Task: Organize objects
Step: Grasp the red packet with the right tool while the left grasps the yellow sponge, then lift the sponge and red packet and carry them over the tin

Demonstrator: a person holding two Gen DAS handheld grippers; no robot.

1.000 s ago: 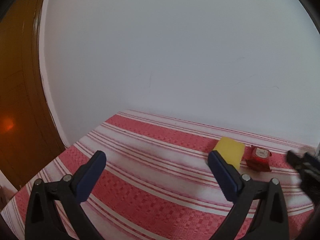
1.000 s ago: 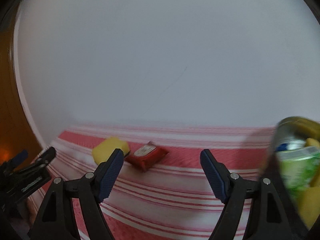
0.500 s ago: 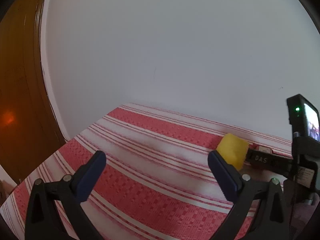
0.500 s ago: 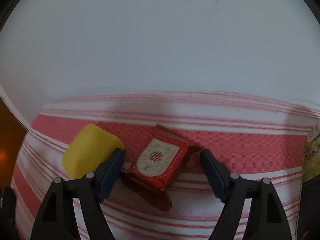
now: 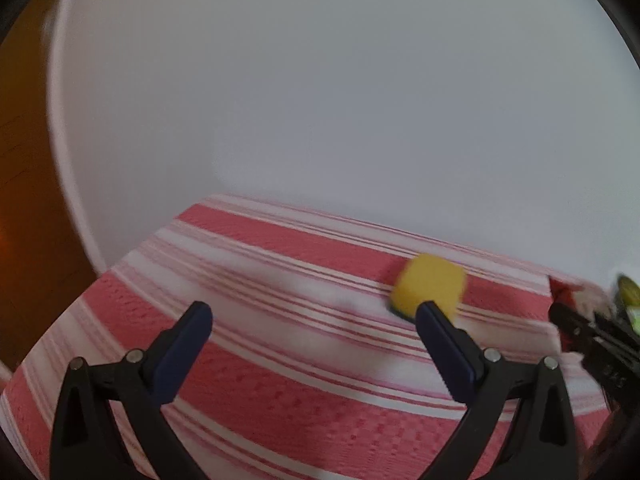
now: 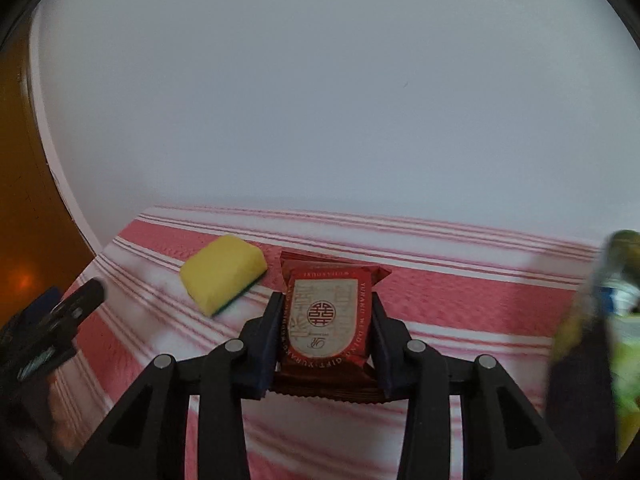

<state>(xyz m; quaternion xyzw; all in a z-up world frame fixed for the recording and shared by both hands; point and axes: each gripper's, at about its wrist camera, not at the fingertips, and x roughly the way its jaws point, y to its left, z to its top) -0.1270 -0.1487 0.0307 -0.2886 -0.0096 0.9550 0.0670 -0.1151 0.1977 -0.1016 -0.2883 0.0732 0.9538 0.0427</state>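
My right gripper (image 6: 326,308) is shut on a red snack packet (image 6: 323,316) with a white label, held just above the red-and-white striped cloth (image 6: 460,300). A yellow sponge (image 6: 222,278) with a green underside lies on the cloth to its left, apart from it. In the left wrist view my left gripper (image 5: 312,328) is open and empty over the cloth (image 5: 280,360), with the sponge (image 5: 430,290) just beyond its right finger. The right gripper (image 5: 592,340) shows at that view's right edge.
A container (image 6: 600,340) holding green and yellow items stands at the right edge of the right wrist view. A white wall (image 6: 320,100) rises behind the table. A brown wooden door (image 5: 24,200) is on the left. The left gripper (image 6: 48,332) shows at lower left.
My right gripper moved in over the red packet, closed on it and raised it slightly. My left gripper shifted a little left and stayed open.
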